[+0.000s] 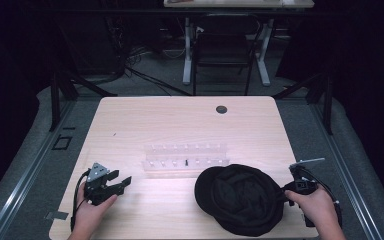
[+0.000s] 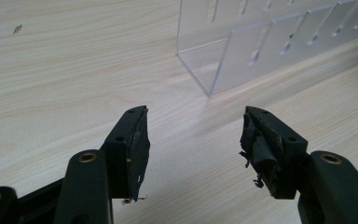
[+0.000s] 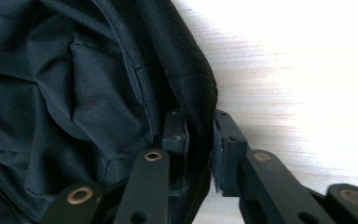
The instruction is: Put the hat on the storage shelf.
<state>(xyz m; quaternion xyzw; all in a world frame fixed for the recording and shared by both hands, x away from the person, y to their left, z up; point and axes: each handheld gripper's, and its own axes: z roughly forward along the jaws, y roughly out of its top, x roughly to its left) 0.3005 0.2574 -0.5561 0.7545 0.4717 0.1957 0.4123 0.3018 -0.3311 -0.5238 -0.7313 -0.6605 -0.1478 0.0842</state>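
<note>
the right gripper (image 3: 199,140) is clenched on the edge of a black hat (image 1: 240,197). the cloth edge sits squeezed between its two jaws, and the rest of the hat spreads out in front of that gripper, lying on the light wood desk (image 1: 180,120). a hand (image 1: 314,202) holds this gripper from behind.

the left gripper (image 2: 193,135) is released, its jaws wide apart with nothing between them, low over the bare desk. the pad (image 2: 261,149) on one jaw looks torn and ragged. ahead of this gripper stands a clear plastic rack (image 2: 261,51) with slots. the hat is well off to this gripper's side.
</note>
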